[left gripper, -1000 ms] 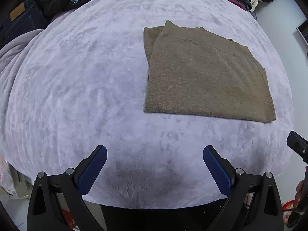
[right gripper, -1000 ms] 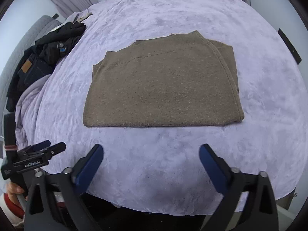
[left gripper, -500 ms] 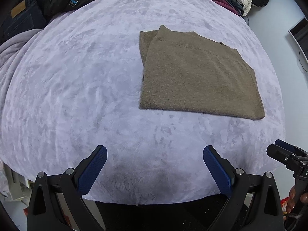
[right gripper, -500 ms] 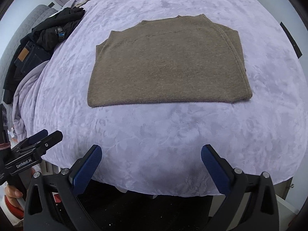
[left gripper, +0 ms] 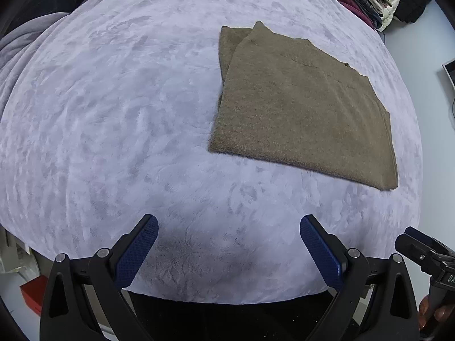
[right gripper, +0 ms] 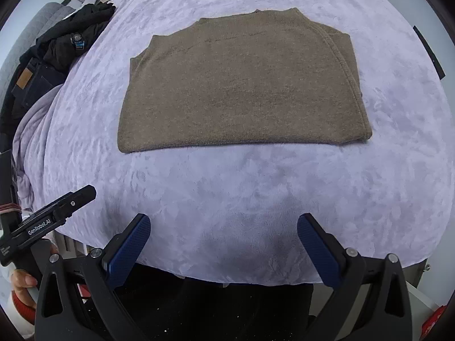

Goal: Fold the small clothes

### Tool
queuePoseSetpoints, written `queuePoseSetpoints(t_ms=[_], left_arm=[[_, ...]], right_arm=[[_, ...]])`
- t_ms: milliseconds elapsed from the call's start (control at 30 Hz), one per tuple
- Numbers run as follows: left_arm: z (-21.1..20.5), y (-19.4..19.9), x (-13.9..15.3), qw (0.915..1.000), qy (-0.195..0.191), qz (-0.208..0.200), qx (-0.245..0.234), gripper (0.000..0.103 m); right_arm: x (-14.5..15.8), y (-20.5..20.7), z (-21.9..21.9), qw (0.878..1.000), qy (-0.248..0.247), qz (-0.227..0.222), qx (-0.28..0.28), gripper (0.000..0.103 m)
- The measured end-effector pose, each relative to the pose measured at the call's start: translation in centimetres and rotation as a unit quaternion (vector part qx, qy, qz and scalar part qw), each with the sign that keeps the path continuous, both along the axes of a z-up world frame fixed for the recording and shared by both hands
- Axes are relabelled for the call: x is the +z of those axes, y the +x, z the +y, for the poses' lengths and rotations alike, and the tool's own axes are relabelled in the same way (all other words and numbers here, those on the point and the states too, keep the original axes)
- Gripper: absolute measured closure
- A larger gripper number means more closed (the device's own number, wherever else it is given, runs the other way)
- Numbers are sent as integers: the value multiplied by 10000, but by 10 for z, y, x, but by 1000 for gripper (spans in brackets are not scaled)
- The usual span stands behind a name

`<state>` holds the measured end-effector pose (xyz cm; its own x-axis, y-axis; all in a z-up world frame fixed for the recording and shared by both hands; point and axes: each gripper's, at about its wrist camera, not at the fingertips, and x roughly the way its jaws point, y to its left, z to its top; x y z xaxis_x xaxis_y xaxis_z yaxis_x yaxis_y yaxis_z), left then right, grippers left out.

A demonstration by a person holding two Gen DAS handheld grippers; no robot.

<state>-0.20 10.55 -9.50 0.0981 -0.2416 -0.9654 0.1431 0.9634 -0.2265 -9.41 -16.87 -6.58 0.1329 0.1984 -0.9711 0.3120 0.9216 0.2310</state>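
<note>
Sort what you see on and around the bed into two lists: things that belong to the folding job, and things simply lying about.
Part of the job:
- brown sweater, folded flat on the lilac blanket
- left gripper, open, empty
- right gripper, open, empty

Lying about:
- dark clothes heap at the bed's edge
- clothes stack at the far corner

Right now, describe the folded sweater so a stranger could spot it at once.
Start at the lilac blanket that covers the whole bed. The sweater lies flat near its middle, folded into a rough rectangle, beyond both open grippers. It is the only olive-brown knit here and lies alone: the dark clothes are heaped at the left edge, and the mixed stack sits at the far corner.
</note>
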Motion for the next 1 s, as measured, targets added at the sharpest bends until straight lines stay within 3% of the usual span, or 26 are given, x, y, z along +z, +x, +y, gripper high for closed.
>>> queuePoseSetpoints(t_ms=[200,500,833,933,1000], left_arm=[[-8,12,-16,9999,-70,131,74,3],[-13,32,-40,9978,-381,299,447,3],[-8,48,-68,9887,-1216,374,794,3],[-9,51,-78,9843,-1495,398,844,3],[-9,53,-85,9801,-1692,445,938,3]], right_arm=[[-17,5,-10,9995,64,288,-128,0],[-38,18,-27,9988,291,379,-93,0],[-77,41,-29,9921,1249,-32,-99,1],[-92,48,-31,9799,1941,-296,-362,16],[-105,52,-32,9665,2456,-377,-635,34]])
